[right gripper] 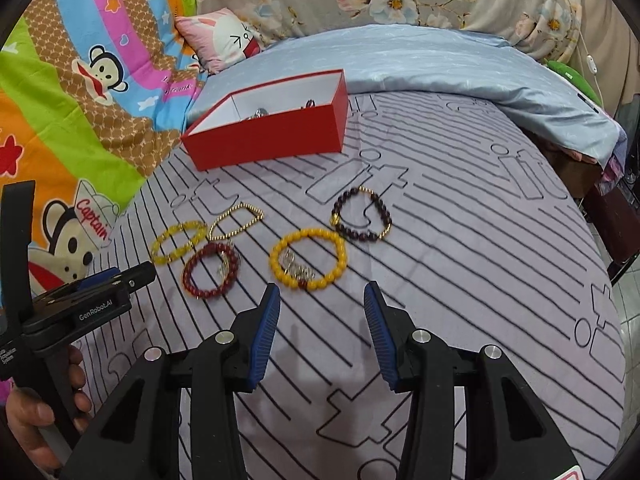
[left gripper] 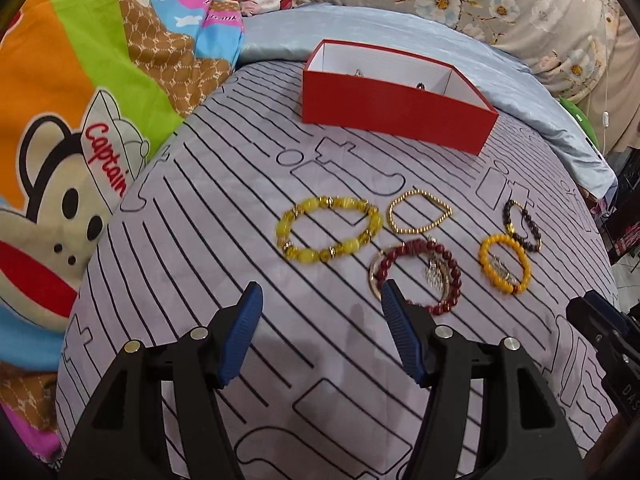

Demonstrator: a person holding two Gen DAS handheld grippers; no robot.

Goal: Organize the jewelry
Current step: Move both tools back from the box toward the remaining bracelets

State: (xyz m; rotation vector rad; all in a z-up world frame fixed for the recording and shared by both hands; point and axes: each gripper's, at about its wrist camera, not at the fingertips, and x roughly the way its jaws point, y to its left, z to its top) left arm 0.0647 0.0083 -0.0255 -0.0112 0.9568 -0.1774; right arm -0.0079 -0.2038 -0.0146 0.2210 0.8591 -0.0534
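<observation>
The bed sheet (left gripper: 240, 280), grey with black stripes, serves as the work surface; a cartoon blanket (left gripper: 60, 120) lies to the left and a blue quilt (right gripper: 440, 64) beyond.

The red box (left gripper: 384, 116) stands open at the far side of the sheet, well apart from the loose pieces, presumably the destination. Inside, two small metallic items (right gripper: 262, 113) show above the near wall; their kind cannot be determined.

Five bracelets lie flat in a cluster between the box and the grippers, none touching a finger: the yellow bead bracelet (left gripper: 328, 229), the dark red bracelet (left gripper: 416, 276) with a metal charm, the orange bracelet (right gripper: 308, 259) also carrying a charm, the dark brown bracelet (right gripper: 362, 216), and the thin gold chain bracelet (left gripper: 420, 213).

The left gripper (left gripper: 322, 332) hangs above the sheet, fingers spread and holding nothing, its right finger overlapping the dark red bracelet in view. The right gripper (right gripper: 322, 332) is likewise spread and unloaded, just short of the orange bracelet. Judgement: sorting is barely begun; both tools stand ready to pick.
</observation>
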